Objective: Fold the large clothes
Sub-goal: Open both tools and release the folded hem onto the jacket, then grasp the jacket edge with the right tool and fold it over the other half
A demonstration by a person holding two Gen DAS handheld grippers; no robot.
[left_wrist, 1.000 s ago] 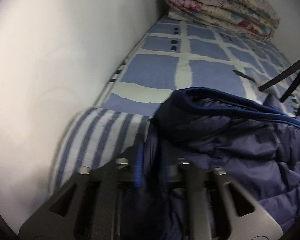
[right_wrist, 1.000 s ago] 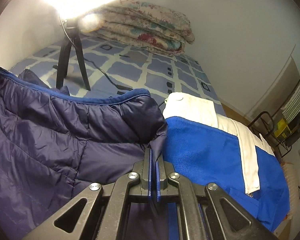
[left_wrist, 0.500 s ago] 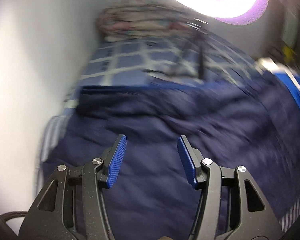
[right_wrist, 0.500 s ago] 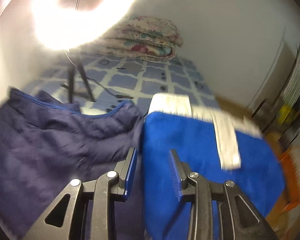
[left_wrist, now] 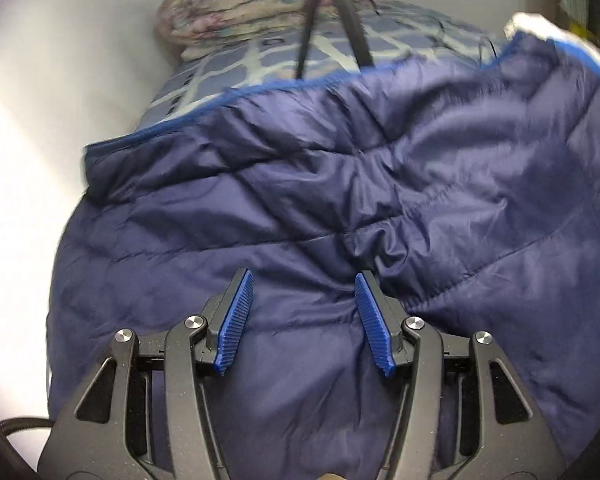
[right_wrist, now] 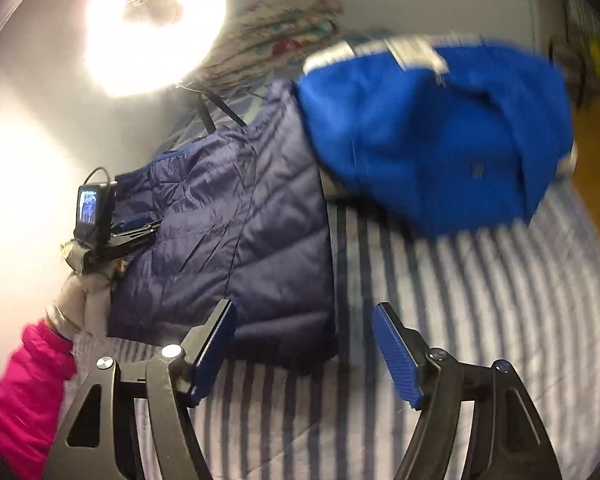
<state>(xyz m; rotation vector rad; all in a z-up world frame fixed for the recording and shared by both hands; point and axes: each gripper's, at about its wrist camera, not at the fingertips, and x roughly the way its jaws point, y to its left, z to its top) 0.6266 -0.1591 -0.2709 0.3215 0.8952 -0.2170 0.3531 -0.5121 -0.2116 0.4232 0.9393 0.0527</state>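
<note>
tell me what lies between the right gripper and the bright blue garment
In the right wrist view, bare striped bedding fills the stretch from the open right gripper to the bright blue garment.

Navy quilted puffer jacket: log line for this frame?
navy quilted puffer jacket folded on striped sheet | left gripper open | right gripper open

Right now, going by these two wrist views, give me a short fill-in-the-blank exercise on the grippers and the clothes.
1. The left gripper hangs over the navy puffer jacket with its jaws ____.
2. The right gripper holds ____.
3. The bright blue garment lies on the jacket's ____ side in the right wrist view.
4. Under the jacket's near edge lies a ____ sheet.

Missing words: open; nothing; right; striped
</note>
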